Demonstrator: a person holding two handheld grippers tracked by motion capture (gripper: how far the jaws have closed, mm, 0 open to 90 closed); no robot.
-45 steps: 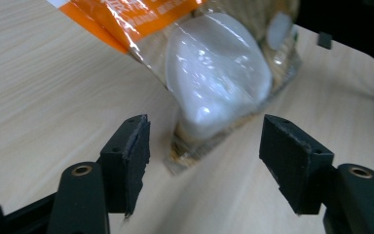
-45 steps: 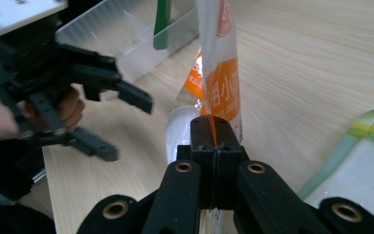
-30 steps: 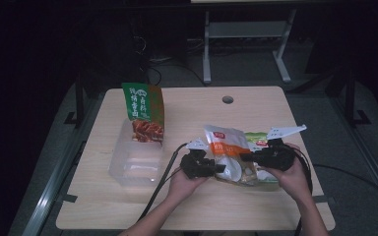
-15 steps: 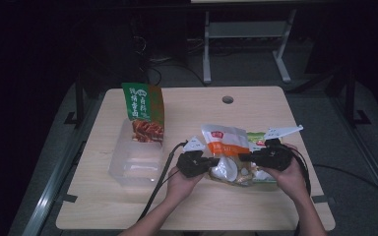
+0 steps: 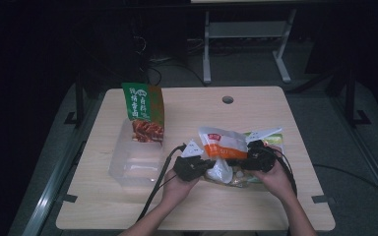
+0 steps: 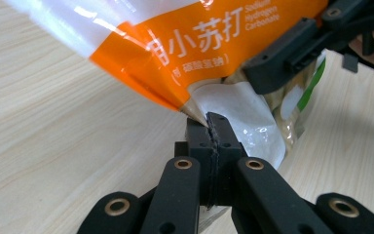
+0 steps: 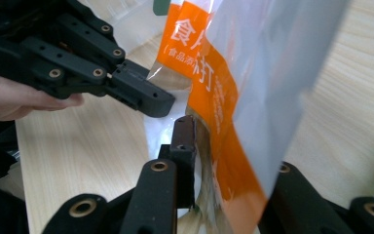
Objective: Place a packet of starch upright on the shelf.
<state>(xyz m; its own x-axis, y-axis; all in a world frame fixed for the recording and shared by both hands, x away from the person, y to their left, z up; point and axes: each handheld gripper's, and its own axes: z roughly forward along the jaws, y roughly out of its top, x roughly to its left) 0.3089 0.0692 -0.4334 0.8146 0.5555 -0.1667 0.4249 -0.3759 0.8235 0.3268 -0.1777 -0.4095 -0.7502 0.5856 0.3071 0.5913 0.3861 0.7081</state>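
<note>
the left claw (image 6: pixel 213 127) and the right claw (image 7: pixel 191 127) each pinch an edge of the orange and white bag (image 5: pixel 222 142), held up over the wooden surface (image 5: pixel 256 110).

A pale wooden counter (image 5: pixel 256 118) with a round cable hole (image 5: pixel 227 100) stands on a grey floor (image 5: pixel 325 98). Behind it, in near darkness, sits what appears to be a metal stand (image 5: pixel 246 34).
</note>
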